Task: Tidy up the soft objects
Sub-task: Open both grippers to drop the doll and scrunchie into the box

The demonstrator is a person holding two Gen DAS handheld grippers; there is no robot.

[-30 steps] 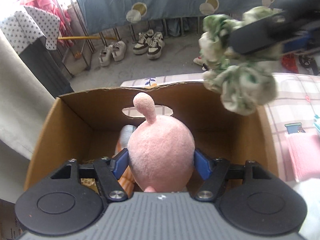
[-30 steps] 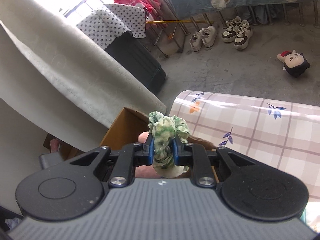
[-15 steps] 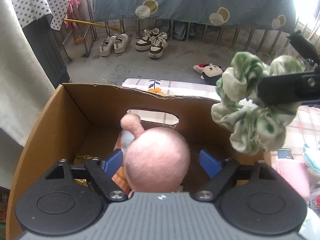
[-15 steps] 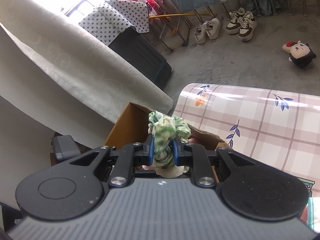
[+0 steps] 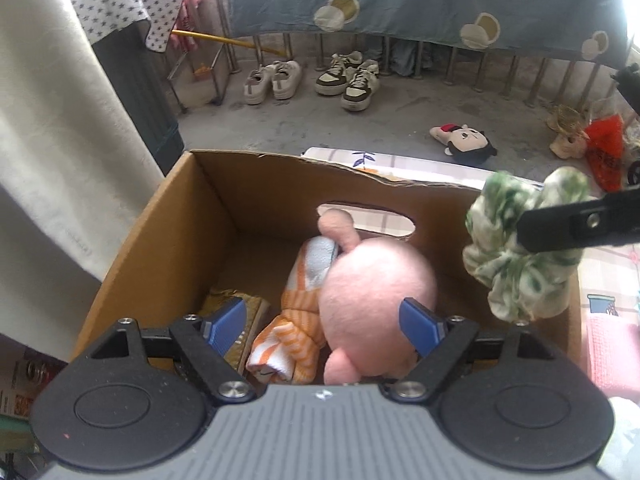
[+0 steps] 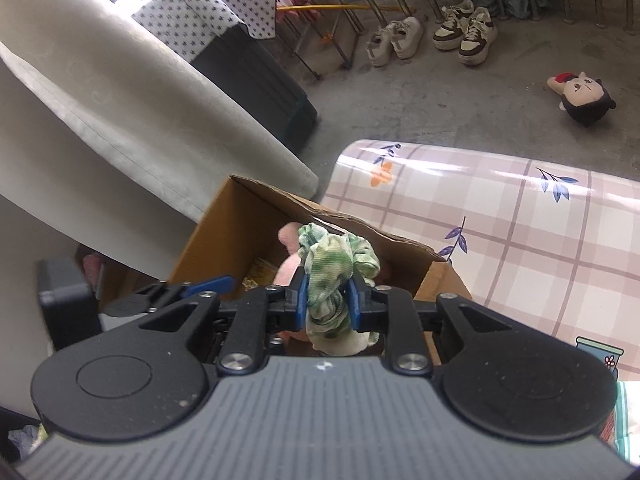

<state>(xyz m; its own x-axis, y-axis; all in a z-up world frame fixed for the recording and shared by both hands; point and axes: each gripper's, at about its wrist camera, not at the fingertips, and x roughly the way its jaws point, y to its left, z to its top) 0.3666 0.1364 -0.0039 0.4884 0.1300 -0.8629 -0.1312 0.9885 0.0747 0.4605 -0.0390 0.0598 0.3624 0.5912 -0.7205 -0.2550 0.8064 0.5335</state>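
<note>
An open cardboard box (image 5: 168, 240) holds a pink plush toy (image 5: 376, 280) lying against an orange-striped cloth (image 5: 292, 336). My left gripper (image 5: 320, 312) hangs open over the box. The plush lies loose between its blue pads, close to the right one. The right gripper (image 6: 326, 292) holds a green-and-white scrunchie (image 6: 328, 264) above the box's right side. Its jaws are opening, with the scrunchie still pinched between the pads. In the left wrist view the scrunchie (image 5: 516, 264) dangles from a black finger over the box's right wall.
The box (image 6: 224, 232) stands at the left end of a table with a pink plaid cloth (image 6: 520, 240). A white curtain (image 6: 120, 120) hangs to its left. A pink towel (image 5: 612, 352) lies right of the box. A doll (image 6: 584, 96) and shoes (image 6: 464, 36) are on the floor.
My left gripper let go of the pink plush, which dropped into the box, and the gripper rose a little. The right gripper carried the scrunchie lower over the box, and its pads have spread slightly.
</note>
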